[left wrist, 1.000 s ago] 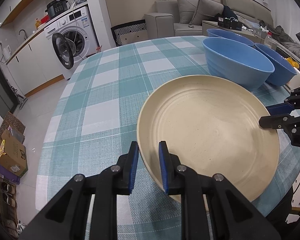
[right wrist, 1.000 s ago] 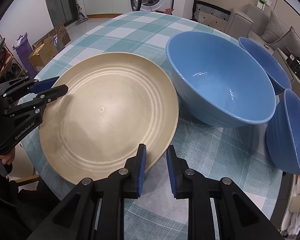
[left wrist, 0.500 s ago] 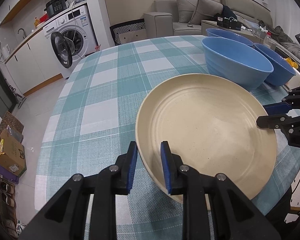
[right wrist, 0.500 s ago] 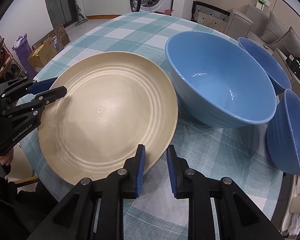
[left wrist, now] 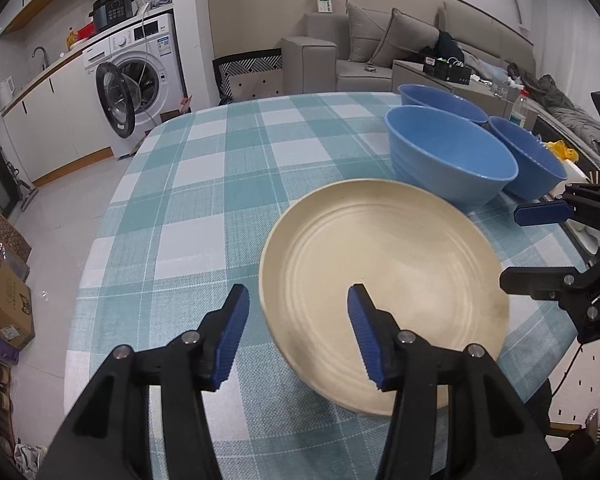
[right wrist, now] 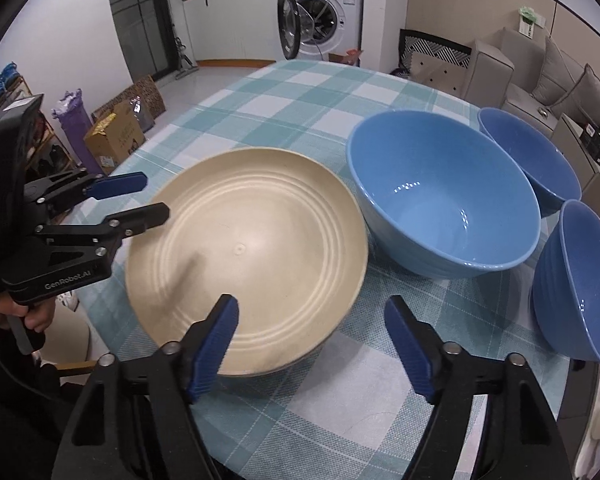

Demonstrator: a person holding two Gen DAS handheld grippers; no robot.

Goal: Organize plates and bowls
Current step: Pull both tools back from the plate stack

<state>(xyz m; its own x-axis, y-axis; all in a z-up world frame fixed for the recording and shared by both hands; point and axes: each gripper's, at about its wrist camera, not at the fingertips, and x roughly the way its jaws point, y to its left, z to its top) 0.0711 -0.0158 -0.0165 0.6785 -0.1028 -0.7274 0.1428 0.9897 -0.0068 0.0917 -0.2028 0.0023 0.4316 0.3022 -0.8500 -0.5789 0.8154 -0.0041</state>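
A cream ribbed plate (left wrist: 384, 280) (right wrist: 244, 248) lies on the checked tablecloth. My left gripper (left wrist: 298, 300) straddles the plate's near-left rim. Its jaws are opening and neither pad touches the rim. My right gripper (right wrist: 312, 308) straddles the opposite rim, its jaws also opening wide, with the pads off the plate. Each gripper shows in the other view, the right gripper (left wrist: 512, 246) at the far right and the left gripper (right wrist: 152, 197) at the left. A large blue bowl (left wrist: 448, 152) (right wrist: 440, 192) stands just beyond the plate, almost touching it.
Two smaller blue bowls (right wrist: 528, 152) (right wrist: 580, 280) sit beside the large one by the table's edge. The round table (left wrist: 204, 200) has bare cloth on its far side. A washing machine (left wrist: 136, 80), a sofa (left wrist: 380, 52) and cardboard boxes (right wrist: 112, 136) stand around. A hand (right wrist: 20, 316) holds the left gripper.
Both grippers were shut on the plate's rim and have let go, their jaws now spread apart. The plate has settled onto the cloth. The right gripper has lifted slightly.
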